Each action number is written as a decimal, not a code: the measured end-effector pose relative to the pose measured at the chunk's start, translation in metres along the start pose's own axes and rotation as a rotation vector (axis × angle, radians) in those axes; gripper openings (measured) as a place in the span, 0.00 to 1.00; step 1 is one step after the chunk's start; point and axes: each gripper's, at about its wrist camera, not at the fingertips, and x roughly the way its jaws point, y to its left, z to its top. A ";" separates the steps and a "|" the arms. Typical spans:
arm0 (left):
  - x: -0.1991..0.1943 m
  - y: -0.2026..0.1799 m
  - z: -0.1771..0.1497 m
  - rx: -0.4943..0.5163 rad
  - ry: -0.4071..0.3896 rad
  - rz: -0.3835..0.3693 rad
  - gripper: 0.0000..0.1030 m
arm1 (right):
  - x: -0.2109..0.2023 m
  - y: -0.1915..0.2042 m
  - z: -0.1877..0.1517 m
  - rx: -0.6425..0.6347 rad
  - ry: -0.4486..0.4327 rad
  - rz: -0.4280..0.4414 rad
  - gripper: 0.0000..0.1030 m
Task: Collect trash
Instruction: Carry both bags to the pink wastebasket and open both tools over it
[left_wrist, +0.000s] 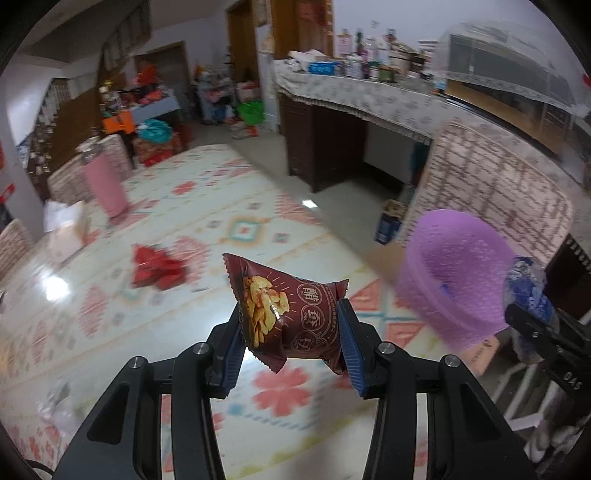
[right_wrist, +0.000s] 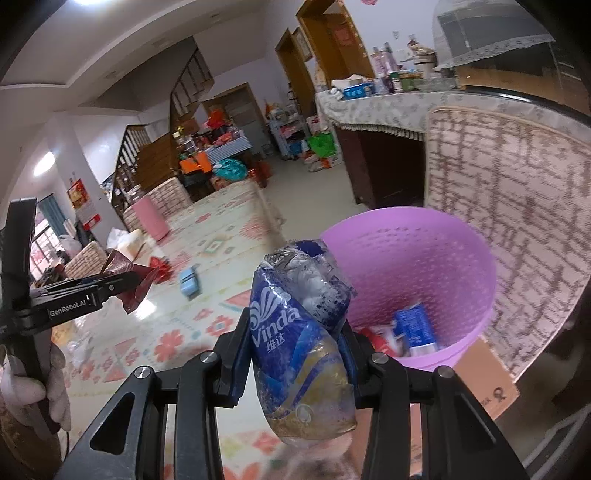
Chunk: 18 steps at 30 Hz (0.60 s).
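Note:
My left gripper is shut on a dark red snack packet held above the patterned floor mat. It shows in the right wrist view at the far left. My right gripper is shut on a crumpled blue Vinda tissue wrapper, just left of the purple perforated waste basket. The basket holds a blue carton and red scraps. In the left wrist view the basket is at the right, with the right gripper and its wrapper behind it.
A red wrapper and a blue packet lie on the floor mat. A pink bin stands far left. A patterned sofa arm rises behind the basket. A cardboard box sits under it.

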 end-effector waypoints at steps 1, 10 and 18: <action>0.002 -0.007 0.004 0.006 0.003 -0.015 0.44 | 0.000 -0.005 0.002 0.004 -0.003 -0.009 0.43; 0.036 -0.082 0.044 0.112 0.033 -0.205 0.44 | 0.005 -0.044 0.024 0.038 -0.022 -0.064 0.43; 0.057 -0.119 0.069 0.145 0.028 -0.287 0.58 | 0.025 -0.074 0.042 0.076 -0.023 -0.104 0.47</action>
